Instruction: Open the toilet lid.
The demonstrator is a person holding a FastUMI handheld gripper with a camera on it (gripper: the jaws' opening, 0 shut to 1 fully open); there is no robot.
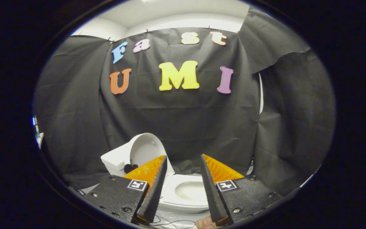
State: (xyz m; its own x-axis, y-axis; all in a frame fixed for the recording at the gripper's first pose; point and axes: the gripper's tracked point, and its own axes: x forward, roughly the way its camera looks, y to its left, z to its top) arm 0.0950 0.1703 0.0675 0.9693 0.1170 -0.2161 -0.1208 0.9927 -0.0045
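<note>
A white toilet stands low ahead of me against the black cloth wall. Its lid is raised upright and leans back against the cistern. The seat lies down around the open bowl, which shows in the gap between my fingers. My gripper is open and holds nothing. It hovers above and in front of the toilet, apart from it. The left finger hides part of the lid's lower edge and the seat's left side.
Black cloth walls close in the booth behind and to both sides of the toilet. A thin cable lies on the pale floor in front of the bowl. Part of a hand shows just under my fingers.
</note>
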